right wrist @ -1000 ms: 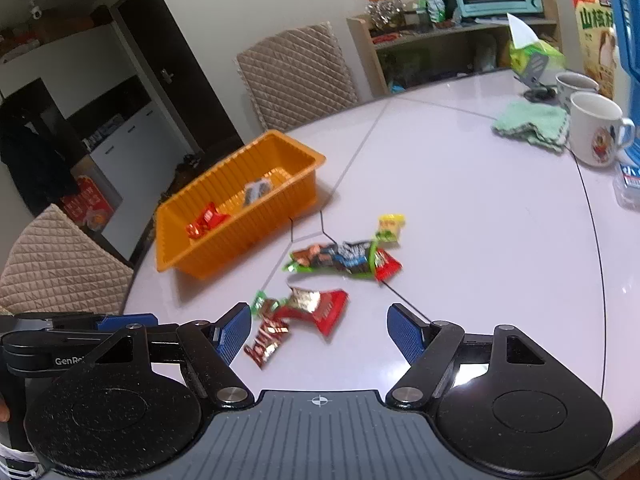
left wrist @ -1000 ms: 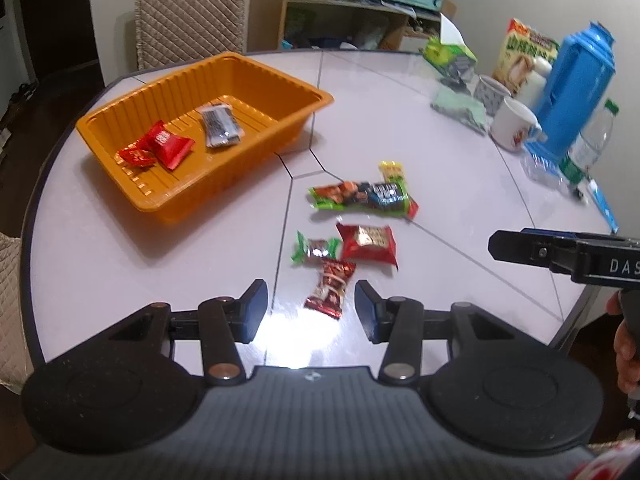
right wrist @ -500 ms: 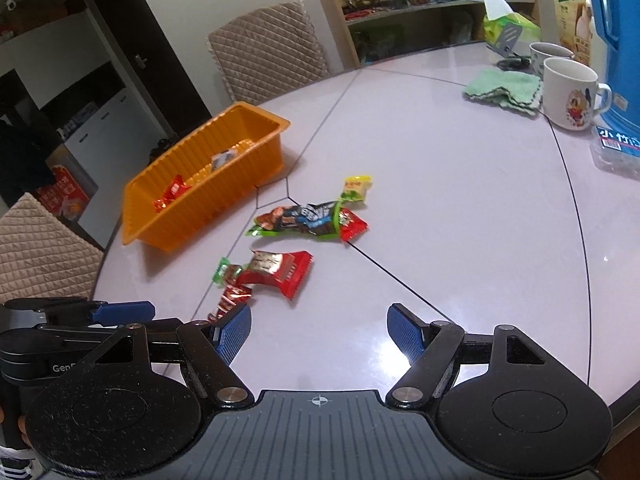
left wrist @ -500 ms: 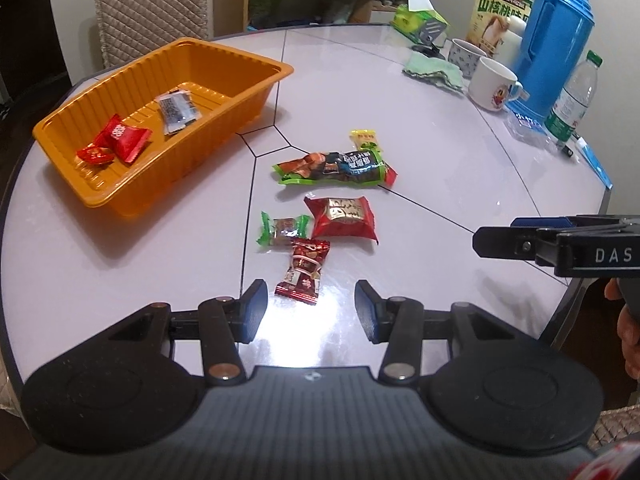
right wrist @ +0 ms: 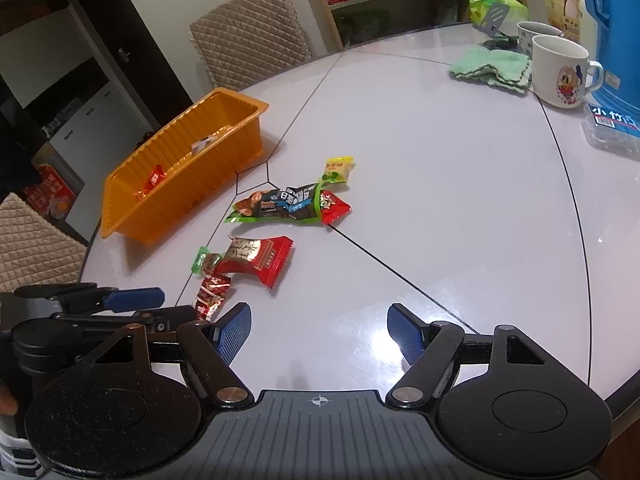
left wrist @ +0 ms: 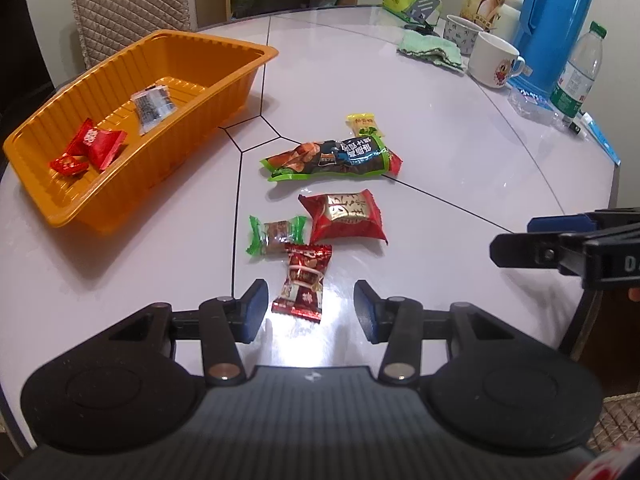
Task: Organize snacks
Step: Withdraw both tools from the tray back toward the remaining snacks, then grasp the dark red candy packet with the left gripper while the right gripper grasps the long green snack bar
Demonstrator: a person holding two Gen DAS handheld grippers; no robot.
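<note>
Left gripper [left wrist: 307, 310] part open, empty, poised over dark red candy [left wrist: 304, 278] on table [left wrist: 460, 152]. Right gripper [right wrist: 319, 332] wide, empty. Risk: catching green candy [left wrist: 276, 234] touching it, or wrapper slipping on glossy top, missing orange tray [left wrist: 132, 128].

A pale round desk [left wrist: 460, 152] crossed by thin dark lines is seen. On it are set an orange tray [left wrist: 224, 92], a loose cluster of snack packets led by a long green packet [left wrist: 328, 158], a green cloth [left wrist: 430, 50], two mugs [left wrist: 494, 60], a blue flask [left wrist: 554, 20] and a water bottle [left wrist: 578, 76].
</note>
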